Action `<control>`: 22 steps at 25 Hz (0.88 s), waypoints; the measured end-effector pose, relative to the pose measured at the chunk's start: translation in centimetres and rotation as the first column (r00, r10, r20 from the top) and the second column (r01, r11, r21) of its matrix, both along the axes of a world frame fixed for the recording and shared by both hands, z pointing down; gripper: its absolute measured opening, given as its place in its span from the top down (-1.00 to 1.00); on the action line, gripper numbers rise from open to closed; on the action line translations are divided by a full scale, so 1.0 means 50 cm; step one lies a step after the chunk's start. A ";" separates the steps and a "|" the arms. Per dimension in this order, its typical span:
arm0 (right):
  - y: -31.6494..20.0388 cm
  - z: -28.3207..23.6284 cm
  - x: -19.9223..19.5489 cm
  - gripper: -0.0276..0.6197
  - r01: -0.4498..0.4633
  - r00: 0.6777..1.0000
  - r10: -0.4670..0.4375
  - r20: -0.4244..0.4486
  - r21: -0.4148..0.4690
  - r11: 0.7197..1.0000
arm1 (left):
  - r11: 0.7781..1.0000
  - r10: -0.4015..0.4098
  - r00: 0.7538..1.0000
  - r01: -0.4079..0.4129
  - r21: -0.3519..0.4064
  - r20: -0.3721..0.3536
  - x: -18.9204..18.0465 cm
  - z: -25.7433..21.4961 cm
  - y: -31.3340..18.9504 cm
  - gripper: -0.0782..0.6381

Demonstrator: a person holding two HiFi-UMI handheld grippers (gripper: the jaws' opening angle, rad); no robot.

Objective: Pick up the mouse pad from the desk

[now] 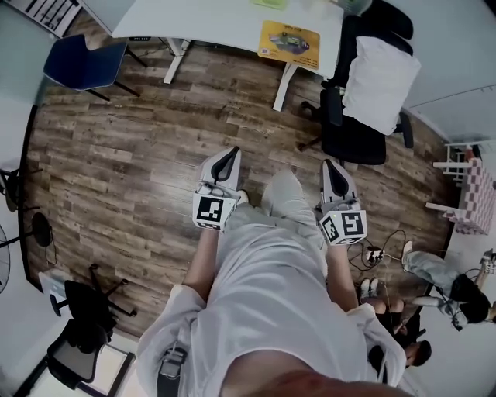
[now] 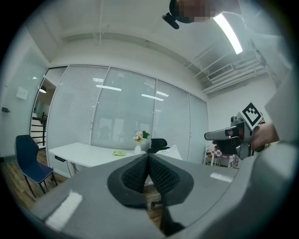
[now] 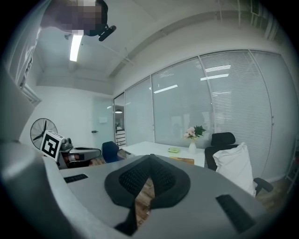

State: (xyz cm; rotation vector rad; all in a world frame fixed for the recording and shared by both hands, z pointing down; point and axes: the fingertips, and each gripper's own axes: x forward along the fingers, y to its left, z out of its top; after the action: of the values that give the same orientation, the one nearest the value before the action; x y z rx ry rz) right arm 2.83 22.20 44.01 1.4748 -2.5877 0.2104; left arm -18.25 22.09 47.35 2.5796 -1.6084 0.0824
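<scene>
The mouse pad is a yellow printed rectangle lying near the front edge of the white desk, far ahead of me across the wooden floor. It also shows as a brownish strip on the desk in the right gripper view. My left gripper and right gripper are held side by side in front of my body, pointing at the desk and well short of it. The left gripper has its black ribbed pads pressed together with nothing between them. The right gripper is likewise shut and empty.
A black office chair with a white cushion stands at the desk's right end, and a blue chair at its left. A vase of flowers and a green item sit on the desk. A person sits on the floor at right.
</scene>
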 end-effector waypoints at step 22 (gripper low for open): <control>-0.575 0.076 0.135 0.92 0.044 0.993 -0.040 0.115 -0.036 0.998 | 0.986 -0.120 0.975 0.140 -0.094 0.187 0.088 0.084 -0.551 0.79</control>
State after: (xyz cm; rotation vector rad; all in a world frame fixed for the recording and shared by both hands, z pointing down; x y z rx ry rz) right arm 9.57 -6.57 47.79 1.4340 -2.6839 0.3473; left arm -13.86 -5.45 51.56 2.4405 -1.7756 0.3913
